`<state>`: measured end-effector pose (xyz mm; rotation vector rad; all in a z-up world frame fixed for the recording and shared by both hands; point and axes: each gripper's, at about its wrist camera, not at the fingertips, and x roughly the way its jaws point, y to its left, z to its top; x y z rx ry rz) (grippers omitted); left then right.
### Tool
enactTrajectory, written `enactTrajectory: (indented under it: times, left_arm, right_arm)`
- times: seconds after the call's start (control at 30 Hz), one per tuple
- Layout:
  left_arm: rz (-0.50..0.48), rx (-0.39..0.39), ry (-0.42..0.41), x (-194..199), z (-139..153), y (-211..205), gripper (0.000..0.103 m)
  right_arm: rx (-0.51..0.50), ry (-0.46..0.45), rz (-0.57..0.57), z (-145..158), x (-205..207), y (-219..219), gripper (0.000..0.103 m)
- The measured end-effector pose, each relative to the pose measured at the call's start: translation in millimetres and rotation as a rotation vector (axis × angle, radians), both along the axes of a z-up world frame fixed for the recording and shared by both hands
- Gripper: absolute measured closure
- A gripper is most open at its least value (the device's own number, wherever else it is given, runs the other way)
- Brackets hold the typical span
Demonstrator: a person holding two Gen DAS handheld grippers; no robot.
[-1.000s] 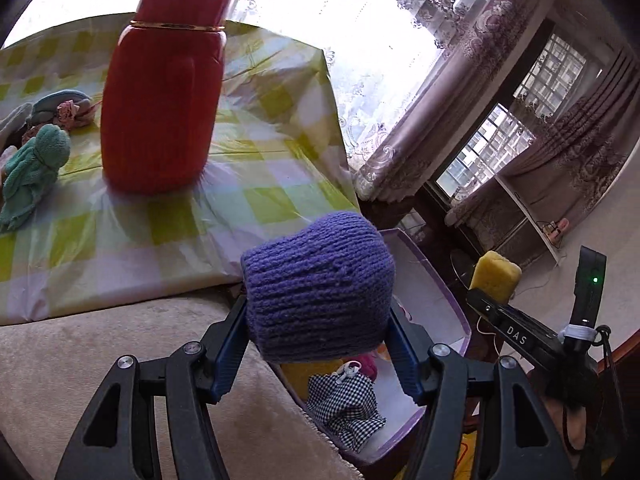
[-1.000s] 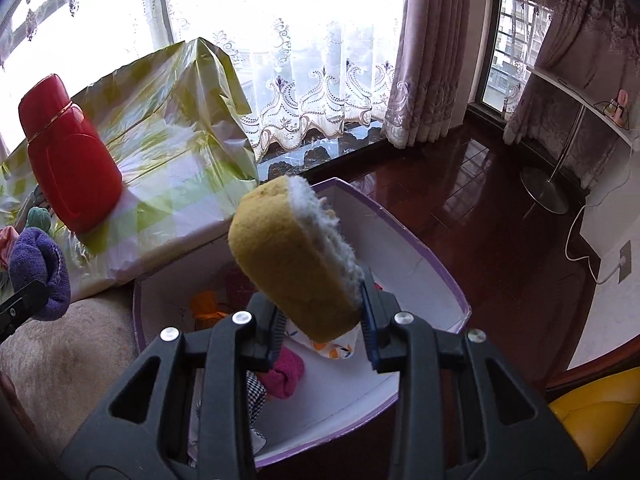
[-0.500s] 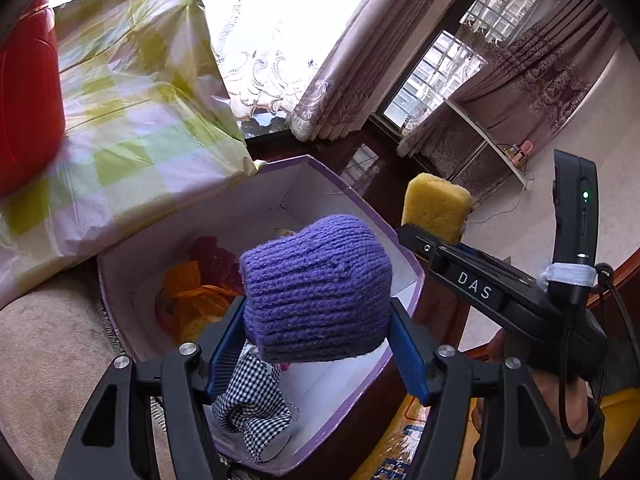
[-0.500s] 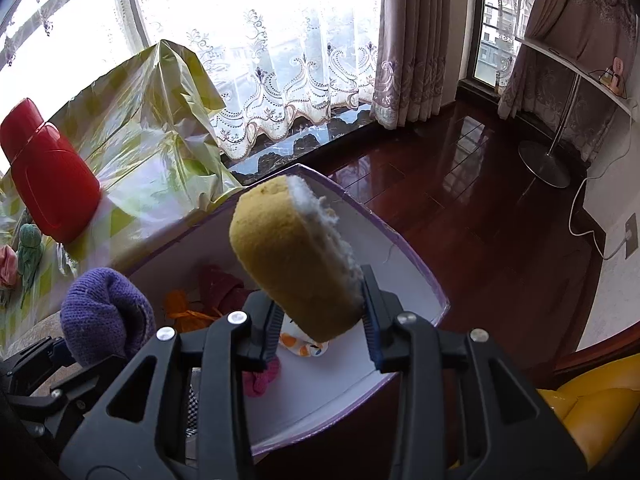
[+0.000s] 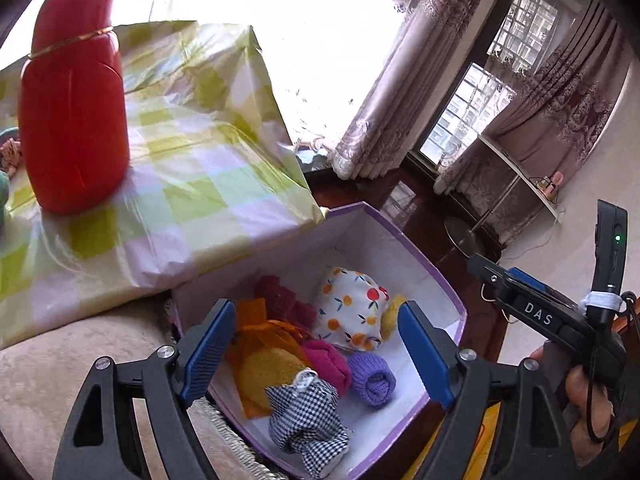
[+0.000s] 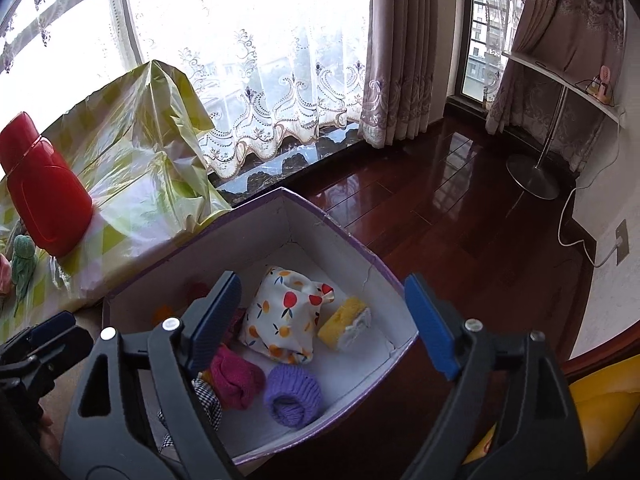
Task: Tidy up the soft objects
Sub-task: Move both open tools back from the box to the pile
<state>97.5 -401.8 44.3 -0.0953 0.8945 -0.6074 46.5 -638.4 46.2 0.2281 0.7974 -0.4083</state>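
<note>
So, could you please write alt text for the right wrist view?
The right tool, its jaws opening with nothing between them, hangs above a purple-edged box holding a purple knit roll, a yellow sponge and a fruit-print pouch. A red bottle stands on a checked cloth at left.

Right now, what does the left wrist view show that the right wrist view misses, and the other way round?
Only the left wrist view shows the yellow knit piece, the whole checked pouch and the right hand on its handle.

Only the right wrist view shows the sponge's white face, the green knit item on the tablecloth and the wall socket.

Both show the purple-rimmed box, purple knit roll, fruit-print pouch, red flask, and empty fingers opening above the box.
</note>
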Motion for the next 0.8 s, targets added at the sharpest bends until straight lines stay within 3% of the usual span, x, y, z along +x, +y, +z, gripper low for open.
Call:
enactTrajectory:
  times: [0.1, 0.23, 0.4, 0.6, 0.8]
  left_arm:
    - [0.030, 0.006, -0.051, -0.4, 8.7, 15.8, 0.019]
    - [0.080, 0.040, -0.093, -1.4, 17.1, 38.3, 0.019]
    - [0.198, 0.092, -0.137, 2.1, 23.4, 72.3, 0.019]
    - [0.323, 0.079, -0.172, 7.7, 31.5, 119.5, 0.021]
    - [0.470, 0.019, -0.156, 17.5, 30.7, 178.9, 0.021]
  right_arm:
    - [-0.060, -0.044, -0.037, 12.6, -2.0, 5.6, 0.008]
    - [-0.118, -0.115, -0.062, 25.2, 1.4, 16.9, 0.005]
    - [-0.070, -0.103, 0.024, 23.4, 13.2, 35.4, 0.005]
    - [-0.035, -0.119, 0.161, 27.0, 24.2, 76.5, 0.005]
    - [-0.026, -0.142, 0.304, 31.4, 35.3, 135.4, 0.005]
